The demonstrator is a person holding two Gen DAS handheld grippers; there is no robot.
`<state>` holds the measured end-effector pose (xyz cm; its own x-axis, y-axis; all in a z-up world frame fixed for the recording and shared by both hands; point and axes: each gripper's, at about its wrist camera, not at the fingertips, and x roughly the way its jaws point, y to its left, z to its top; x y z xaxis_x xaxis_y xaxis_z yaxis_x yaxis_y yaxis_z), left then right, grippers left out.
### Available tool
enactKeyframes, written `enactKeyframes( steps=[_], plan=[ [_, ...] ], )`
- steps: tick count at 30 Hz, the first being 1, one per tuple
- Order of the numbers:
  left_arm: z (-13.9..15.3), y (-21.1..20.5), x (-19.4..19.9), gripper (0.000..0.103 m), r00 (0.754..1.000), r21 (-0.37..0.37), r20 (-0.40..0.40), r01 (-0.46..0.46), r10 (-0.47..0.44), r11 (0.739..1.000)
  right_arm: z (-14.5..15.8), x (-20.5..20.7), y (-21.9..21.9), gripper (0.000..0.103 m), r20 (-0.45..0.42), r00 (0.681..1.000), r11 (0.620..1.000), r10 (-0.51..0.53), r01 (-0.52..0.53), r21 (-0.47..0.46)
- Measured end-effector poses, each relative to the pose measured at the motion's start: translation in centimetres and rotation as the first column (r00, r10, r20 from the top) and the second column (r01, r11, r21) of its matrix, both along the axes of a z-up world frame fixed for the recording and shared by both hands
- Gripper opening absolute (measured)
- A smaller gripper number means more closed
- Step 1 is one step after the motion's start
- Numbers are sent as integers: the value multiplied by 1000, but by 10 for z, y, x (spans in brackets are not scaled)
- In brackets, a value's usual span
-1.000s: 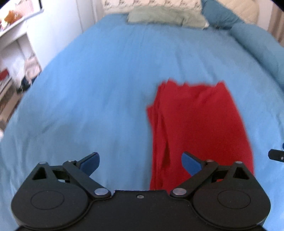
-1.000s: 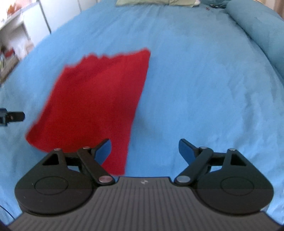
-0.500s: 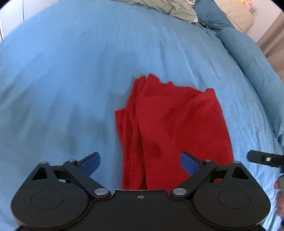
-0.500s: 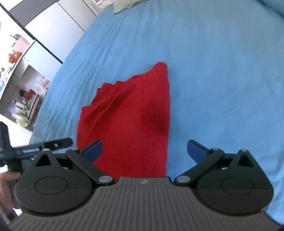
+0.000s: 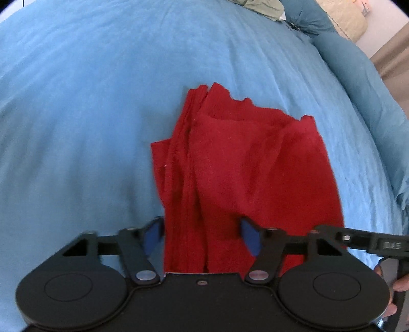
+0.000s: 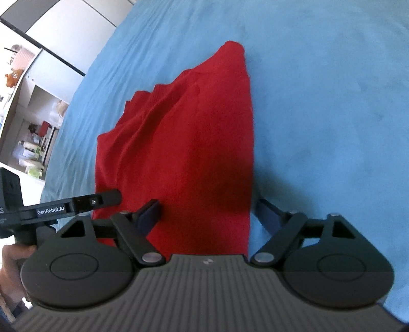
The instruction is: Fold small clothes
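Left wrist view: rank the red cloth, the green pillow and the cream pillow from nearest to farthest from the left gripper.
1. Red cloth: its near edge lies between the open jaws of the left gripper.
2. Green pillow: far end of the blue bedcover, top centre.
3. Cream pillow: farther right, top corner, only slightly beyond the green one.
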<state>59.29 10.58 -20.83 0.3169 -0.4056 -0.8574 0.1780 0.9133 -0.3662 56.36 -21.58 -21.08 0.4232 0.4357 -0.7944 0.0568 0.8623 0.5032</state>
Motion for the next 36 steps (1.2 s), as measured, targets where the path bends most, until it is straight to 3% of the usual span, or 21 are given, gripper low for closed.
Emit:
enactKeyframes(
  steps=[1,4,7,12,19,25,28,31,33,35,36],
  plan=[
    [2,-2,0,46,1000,-3,0,6,-6,1000,0,1,1,75,2,1000,1000,7,-7,7],
    [12,-14,-3,33,999,49,28,35,-36,998,6,3,13,53,26,998,998,50,-49,-31],
    [26,-19,-9,29,997,71,62,42,-47,997,18,-3,12,45,59,997,998,49,-47,-28],
    [59,-27,-32,22,991,85,120,55,-65,995,45,-18,10,42,125,991,999,48,-50,9],
    [91,-53,-88,21,992,86,99,68,-76,994,90,-70,-12,42,187,981,998,59,-58,-7],
    [69,-83,-145,21,988,97,110,99,-109,990,88,-132,-45,42,142,989,999,31,-24,-48],
    [52,-92,-166,21,985,143,140,83,-104,986,60,-155,-59,43,94,996,997,-1,8,-75],
    [39,-91,-178,40,973,194,200,72,-112,978,29,-171,-72,47,105,994,996,-32,40,-74],
    [31,-91,-178,54,969,224,221,57,-108,973,15,-180,-76,54,172,984,997,-54,63,-47],
    [26,-82,-181,74,965,220,251,23,-80,975,5,-187,-78,72,229,972,996,-55,70,-61],
    [24,-77,-182,78,962,226,264,7,-68,974,2,-188,-78,72,242,969,995,-56,75,-68]
  ],
)
